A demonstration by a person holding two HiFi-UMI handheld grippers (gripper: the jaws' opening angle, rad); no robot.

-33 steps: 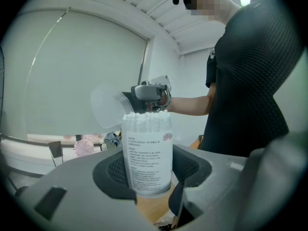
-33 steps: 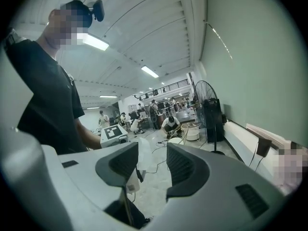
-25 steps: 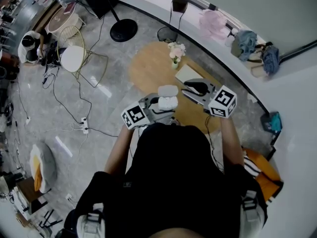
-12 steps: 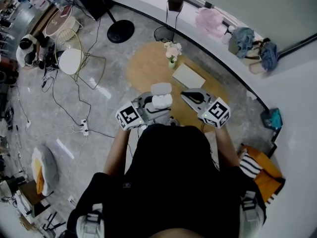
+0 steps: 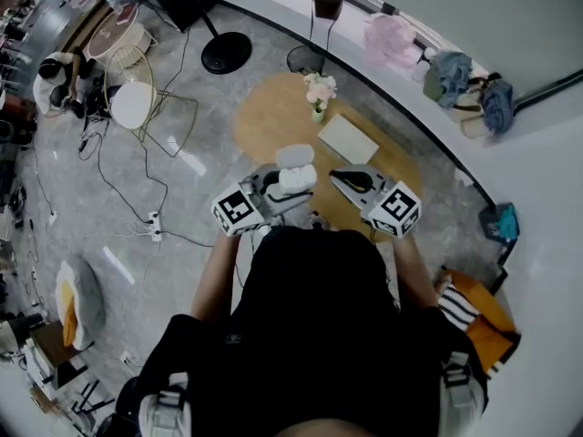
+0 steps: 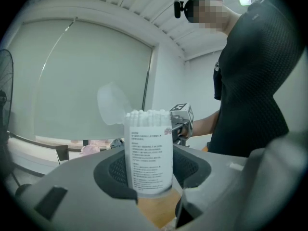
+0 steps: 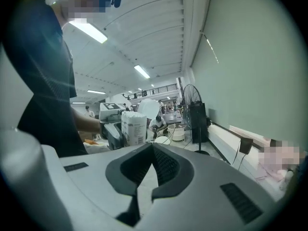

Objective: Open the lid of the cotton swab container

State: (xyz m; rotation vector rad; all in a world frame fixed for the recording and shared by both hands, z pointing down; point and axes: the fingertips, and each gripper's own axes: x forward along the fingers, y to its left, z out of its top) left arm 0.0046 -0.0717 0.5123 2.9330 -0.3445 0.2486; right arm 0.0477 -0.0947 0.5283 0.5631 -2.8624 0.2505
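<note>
Right now, nearest my left camera, the left gripper (image 6: 153, 177) is clamped on the cotton swab container (image 6: 148, 150), which stands upright between its two jaws at the bottom centre of the frame. Its translucent lid (image 6: 111, 105) is flipped open and leans back toward the upper left. That leaves the white swab tips (image 6: 147, 113) bare at the top.

On my right camera, the right gripper (image 7: 153, 150) has its jaws pressed together with nothing between them. The container shows a little way beyond, left of centre in that frame, apart from this gripper.

From the head view, both grippers sit mid-frame at the lower edge of a round wooden table (image 5: 264, 126), the left one with the container and the right one beside it. Further up the tabletop lie a flat white pad (image 5: 348, 139) and a small vase of flowers (image 5: 319, 94). Beyond those, on the grey floor, I see a black round fan base (image 5: 228, 53) and, at the upper left, a wire chair (image 5: 137, 103).
</note>
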